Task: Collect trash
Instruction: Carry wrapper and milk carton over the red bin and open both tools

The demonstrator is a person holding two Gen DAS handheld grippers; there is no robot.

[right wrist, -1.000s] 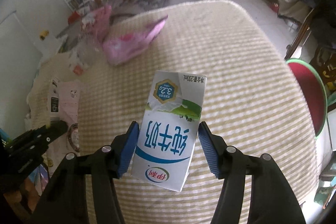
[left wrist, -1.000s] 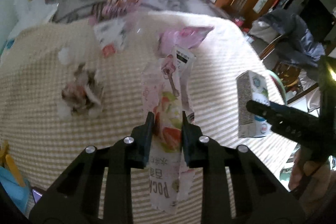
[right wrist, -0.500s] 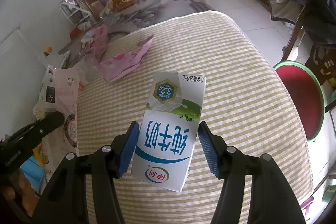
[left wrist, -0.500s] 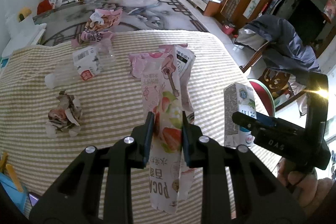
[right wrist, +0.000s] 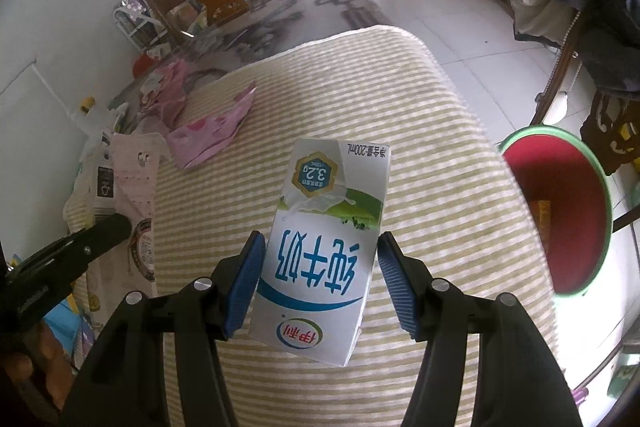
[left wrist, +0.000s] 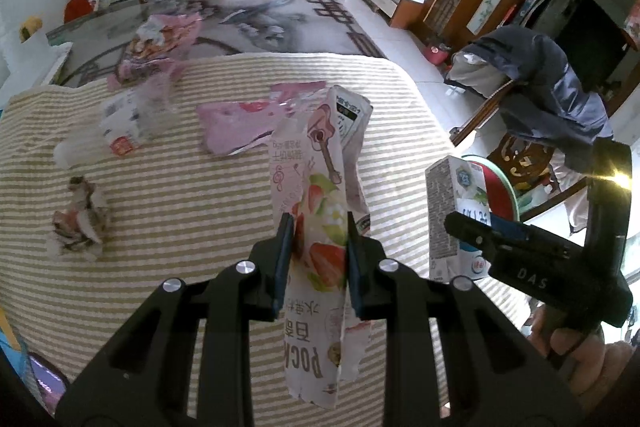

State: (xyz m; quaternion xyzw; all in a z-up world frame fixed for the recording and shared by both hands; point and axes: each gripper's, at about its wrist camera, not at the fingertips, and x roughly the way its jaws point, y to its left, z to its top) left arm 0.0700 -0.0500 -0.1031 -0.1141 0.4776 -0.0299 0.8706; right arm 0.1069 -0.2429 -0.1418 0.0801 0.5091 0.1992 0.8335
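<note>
You have one piece of trash in each hand-held gripper, both lifted clear of the striped bench [left wrist: 168,195]. Your left hand-held gripper [left wrist: 318,259] is pinched almost shut on a strawberry snack wrapper [left wrist: 320,195]; your right hand-held gripper [right wrist: 320,275] is about half open, clamped on a milk carton [right wrist: 324,251].

This looks like the carry step. The red bin [right wrist: 560,211] stands on the floor just off the bench edge, on the carton's side, so next I'd bring both loads over its mouth and let go.

On the bench beyond the wrapper I count four pieces: one pink wrapper [left wrist: 240,123], one clear bottle [left wrist: 124,127], one crumpled wad [left wrist: 78,223], one pink bag [left wrist: 156,47] at the far edge.
</note>
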